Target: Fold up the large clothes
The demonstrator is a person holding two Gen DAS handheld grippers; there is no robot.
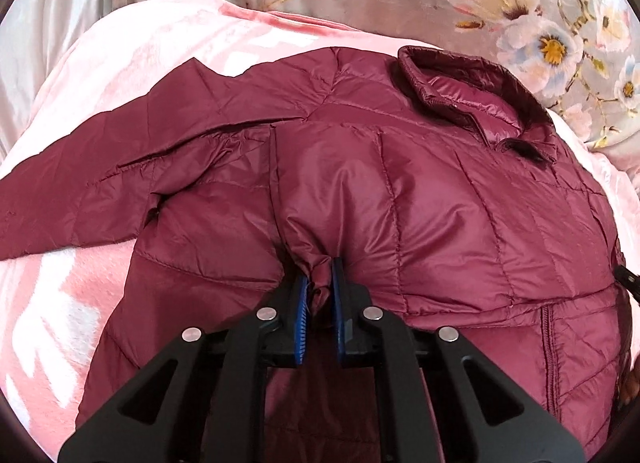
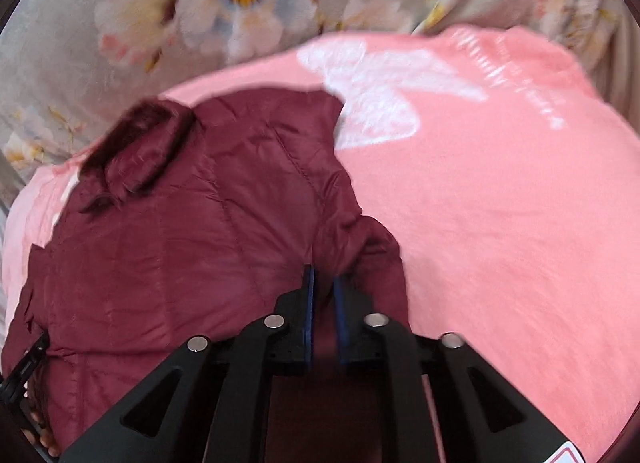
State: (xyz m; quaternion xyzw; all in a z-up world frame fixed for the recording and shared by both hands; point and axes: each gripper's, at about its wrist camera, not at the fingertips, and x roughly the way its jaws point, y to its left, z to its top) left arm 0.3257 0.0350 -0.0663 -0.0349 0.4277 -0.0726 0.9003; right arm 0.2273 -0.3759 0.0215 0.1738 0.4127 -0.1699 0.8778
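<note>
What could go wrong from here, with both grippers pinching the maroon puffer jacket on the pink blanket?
1. The left gripper holds only a small bunched pinch of the slick maroon puffer jacket; it may slip out when lifted.
2. The outstretched sleeve could trail and fold crookedly.
3. The right gripper view is blurred, so its hold is uncertain; it could snag the pink blanket.

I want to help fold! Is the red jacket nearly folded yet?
Not yet. The jacket is laid out flat on the pink blanket, collar up. The left gripper and right gripper each pinch its fabric. One sleeve lies spread out; all folding remains.
</note>
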